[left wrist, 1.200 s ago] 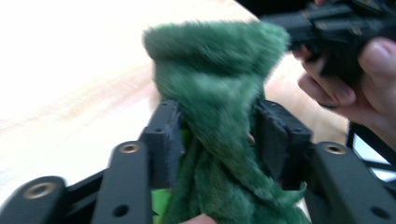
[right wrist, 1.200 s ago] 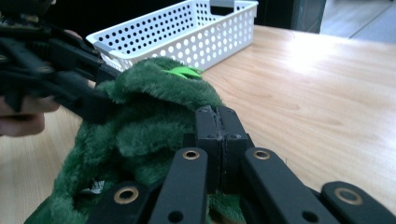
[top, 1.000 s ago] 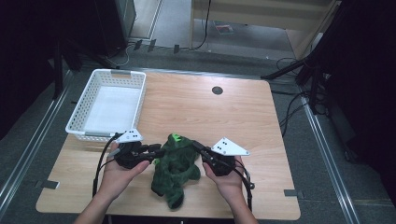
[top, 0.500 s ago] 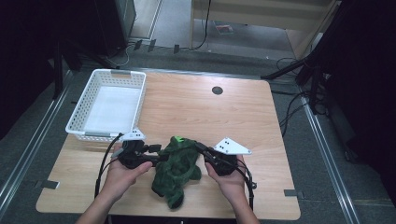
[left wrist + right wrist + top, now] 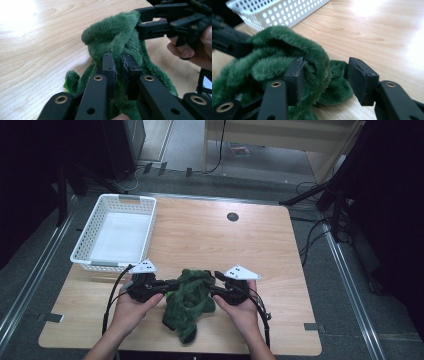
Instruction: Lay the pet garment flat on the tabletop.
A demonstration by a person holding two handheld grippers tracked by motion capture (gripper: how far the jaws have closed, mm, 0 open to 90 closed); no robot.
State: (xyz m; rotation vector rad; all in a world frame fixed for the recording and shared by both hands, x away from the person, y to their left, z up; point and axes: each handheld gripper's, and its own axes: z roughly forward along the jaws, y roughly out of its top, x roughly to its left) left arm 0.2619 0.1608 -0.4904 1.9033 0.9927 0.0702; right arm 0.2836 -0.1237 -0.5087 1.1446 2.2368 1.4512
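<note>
A green plush cloth [image 5: 190, 297] lies bunched near the table's front edge between the two hands. My left gripper [image 5: 167, 284] comes in from its left; in the left gripper view its jaws [image 5: 118, 62] have just been closing and now pinch a thin fold of the plush [image 5: 110, 35]. My right gripper [image 5: 216, 282] comes in from the right. In the right gripper view its jaws [image 5: 325, 70] have just been opening and stand apart. A thick fold of plush [image 5: 274, 50] lies against one pad, and the other pad is clear of it.
A white perforated basket [image 5: 82, 252] stands empty at the table's left [image 5: 274, 12]. The wooden table [image 5: 210, 235] has a small round dark hole [image 5: 232, 216] near its far edge. Cables trail from both grippers toward the front edge.
Both hands stayed in place at the plush. The left hand and gripper have edged slightly toward the plush.
</note>
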